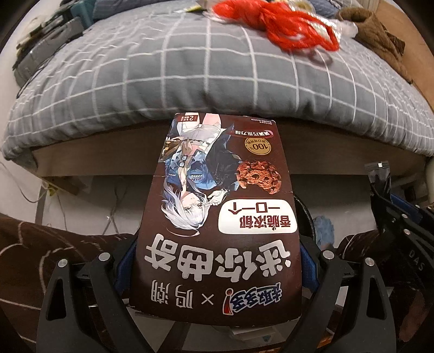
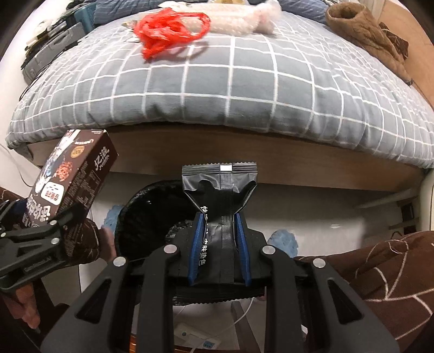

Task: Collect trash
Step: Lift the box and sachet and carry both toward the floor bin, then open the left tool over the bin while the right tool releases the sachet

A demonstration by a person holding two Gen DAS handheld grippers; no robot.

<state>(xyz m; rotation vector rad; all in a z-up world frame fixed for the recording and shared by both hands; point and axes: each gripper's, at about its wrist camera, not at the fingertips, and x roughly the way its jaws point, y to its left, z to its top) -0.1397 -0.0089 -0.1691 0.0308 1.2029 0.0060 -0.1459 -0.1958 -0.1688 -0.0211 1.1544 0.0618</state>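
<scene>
Black foil packet (image 2: 219, 190) pinched in right gripper (image 2: 219, 244) fingers, brown cookie box (image 1: 217, 217) clamped in left gripper (image 1: 214, 260); both hang above the bin (image 2: 146, 211). Not dropped yet. Red bag (image 2: 168, 32) waits on bed (image 2: 244, 95) beyond the bin.

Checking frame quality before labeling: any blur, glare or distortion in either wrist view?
Left wrist: red plastic bag motion-smeared, cookie box sharp. Right wrist: black packet crisp with mild sheen, bubble wrap soft. Both: strong fisheye bowing the bed.
</scene>
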